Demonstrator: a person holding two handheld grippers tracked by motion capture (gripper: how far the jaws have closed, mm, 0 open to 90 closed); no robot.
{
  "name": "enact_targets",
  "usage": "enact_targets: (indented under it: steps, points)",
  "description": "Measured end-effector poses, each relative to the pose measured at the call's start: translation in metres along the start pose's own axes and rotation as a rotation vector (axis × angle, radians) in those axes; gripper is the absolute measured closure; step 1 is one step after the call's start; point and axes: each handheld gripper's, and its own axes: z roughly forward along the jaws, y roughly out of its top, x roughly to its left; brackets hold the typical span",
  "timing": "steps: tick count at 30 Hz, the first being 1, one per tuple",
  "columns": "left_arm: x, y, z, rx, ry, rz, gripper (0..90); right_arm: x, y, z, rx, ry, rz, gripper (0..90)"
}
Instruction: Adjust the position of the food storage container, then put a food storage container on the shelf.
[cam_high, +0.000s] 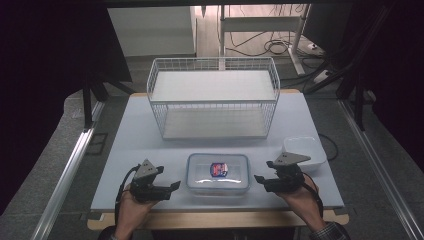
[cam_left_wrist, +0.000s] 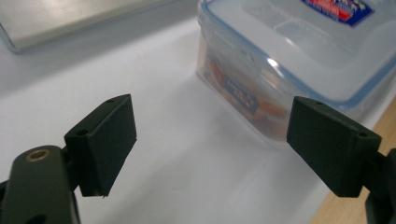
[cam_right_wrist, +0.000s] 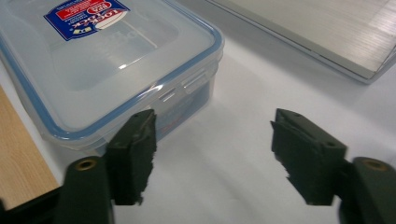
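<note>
- The left gripper (cam_high: 173, 186) hovers just left of the clear lidded container (cam_high: 218, 173), jaws spread wide, gripping nothing.
- The container sits at the near middle of the white table (cam_high: 125, 145), between both grippers; its lid has a blue seal.
- Behind it stands a white wire basket (cam_high: 214, 96).
- The lid's red-and-blue sticker (cam_right_wrist: 87, 14) is too blurred to read.
- The right gripper (cam_high: 260, 179) waits just right, jaws wide apart, empty.
- A small white tray (cam_high: 305, 150) lies beyond it.
</note>
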Motion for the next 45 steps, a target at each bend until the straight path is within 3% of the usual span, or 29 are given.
enact_targets:
  steps: [6, 9, 13, 20, 26, 31, 35, 39, 42, 45]
  points:
    - [0.004, -0.001, -0.003, -0.041, -0.012, -0.025, 13.7, 0.000, 0.001, 0.000, -0.014, 0.007, 0.002, 23.8]
    - [0.004, -0.001, -0.003, -0.043, 0.000, 0.001, 11.5, -0.001, 0.001, -0.001, -0.025, 0.010, 0.008, 21.7]
    - [0.003, -0.001, 0.000, -0.060, -0.026, 0.024, 6.9, -0.003, 0.002, -0.001, -0.052, 0.022, 0.012, 14.3]
    - [0.003, 0.003, -0.001, -0.049, -0.060, -0.002, 6.5, -0.001, 0.005, 0.000, -0.051, 0.068, 0.005, 6.4]
    - [0.001, 0.011, -0.004, -0.036, -0.075, -0.011, 6.9, 0.004, 0.010, -0.001, -0.044, 0.060, 0.019, 1.0]
    - [0.000, 0.021, -0.004, -0.052, -0.142, -0.024, 4.4, 0.007, 0.015, -0.002, -0.030, 0.084, 0.059, 0.6]
    - [-0.007, 0.031, 0.004, -0.012, -0.154, 0.004, 5.0, 0.011, 0.018, 0.000, 0.000, 0.090, 0.057, 5.2]
    - [-0.012, 0.039, 0.017, 0.031, -0.164, 0.016, 7.1, 0.014, 0.021, 0.007, 0.020, 0.126, 0.069, 7.7]
    - [-0.010, 0.041, 0.026, 0.057, -0.181, -0.003, 7.6, 0.016, 0.024, 0.016, 0.033, 0.161, 0.076, 7.8]
    - [-0.003, 0.043, 0.037, 0.091, -0.245, -0.058, 7.3, 0.015, 0.023, 0.025, 0.055, 0.210, 0.099, 7.0]
